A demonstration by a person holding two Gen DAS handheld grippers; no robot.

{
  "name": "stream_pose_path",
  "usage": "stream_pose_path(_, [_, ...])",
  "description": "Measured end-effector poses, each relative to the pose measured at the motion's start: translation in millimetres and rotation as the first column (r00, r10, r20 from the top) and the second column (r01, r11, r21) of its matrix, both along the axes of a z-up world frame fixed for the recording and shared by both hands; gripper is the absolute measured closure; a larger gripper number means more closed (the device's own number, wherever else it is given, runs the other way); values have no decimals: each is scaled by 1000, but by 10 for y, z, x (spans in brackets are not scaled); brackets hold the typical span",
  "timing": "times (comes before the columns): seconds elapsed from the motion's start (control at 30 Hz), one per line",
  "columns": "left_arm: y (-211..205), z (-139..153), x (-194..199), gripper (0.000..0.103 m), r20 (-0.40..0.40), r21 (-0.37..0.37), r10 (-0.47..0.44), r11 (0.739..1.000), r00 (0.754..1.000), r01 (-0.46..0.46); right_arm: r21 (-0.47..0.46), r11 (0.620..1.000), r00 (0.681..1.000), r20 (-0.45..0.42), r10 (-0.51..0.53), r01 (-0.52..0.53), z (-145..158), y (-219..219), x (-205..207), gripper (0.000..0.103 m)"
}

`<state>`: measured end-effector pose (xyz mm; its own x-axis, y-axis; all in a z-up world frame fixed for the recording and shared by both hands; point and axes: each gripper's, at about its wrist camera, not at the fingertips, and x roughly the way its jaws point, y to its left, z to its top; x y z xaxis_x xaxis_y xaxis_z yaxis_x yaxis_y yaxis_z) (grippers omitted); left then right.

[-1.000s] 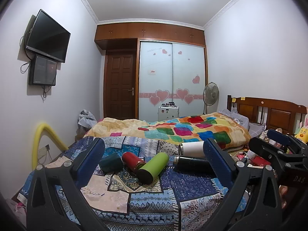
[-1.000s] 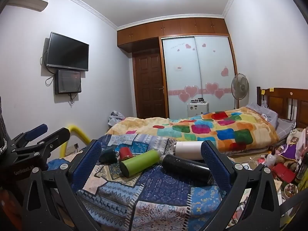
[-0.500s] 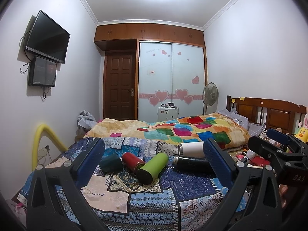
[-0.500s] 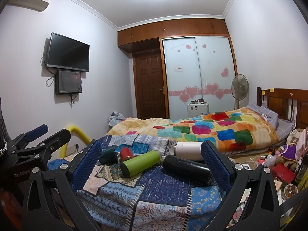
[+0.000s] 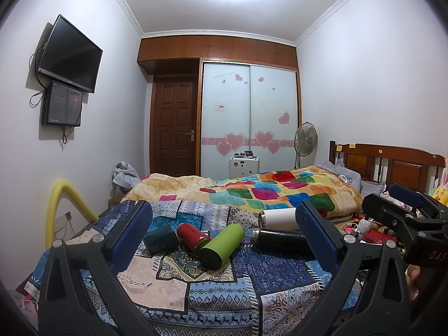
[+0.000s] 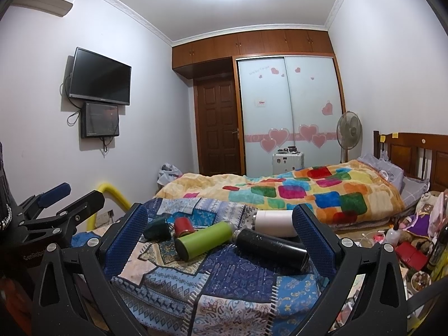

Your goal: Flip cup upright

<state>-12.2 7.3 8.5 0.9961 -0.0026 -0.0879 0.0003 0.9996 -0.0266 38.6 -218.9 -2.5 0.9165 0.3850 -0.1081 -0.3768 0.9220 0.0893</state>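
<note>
A: Gripper state? Cup location?

B: Left gripper [image 5: 222, 221] and right gripper [image 6: 219, 218] are both held wide apart, nothing gripped. Five cups are counted lying on the patchwork quilt [image 5: 212, 288]: dark teal [image 5: 161, 238], red [image 5: 193, 236], green [image 5: 222, 245], black [image 5: 280, 240], white [image 5: 277, 218].

A: How should the step be done?

B: One cup is best approached across its body near mid-length, clamped firmly, then rotated base-down. Neighbours are close, so they could get nudged.
</note>
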Motion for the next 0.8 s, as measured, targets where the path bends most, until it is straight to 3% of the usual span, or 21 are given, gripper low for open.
stream_pose_path(0.8, [9, 16, -8, 0, 6, 2, 2, 1000, 1000, -2, -3, 1000, 1000, 4, 0, 0, 6, -4, -25, 0])
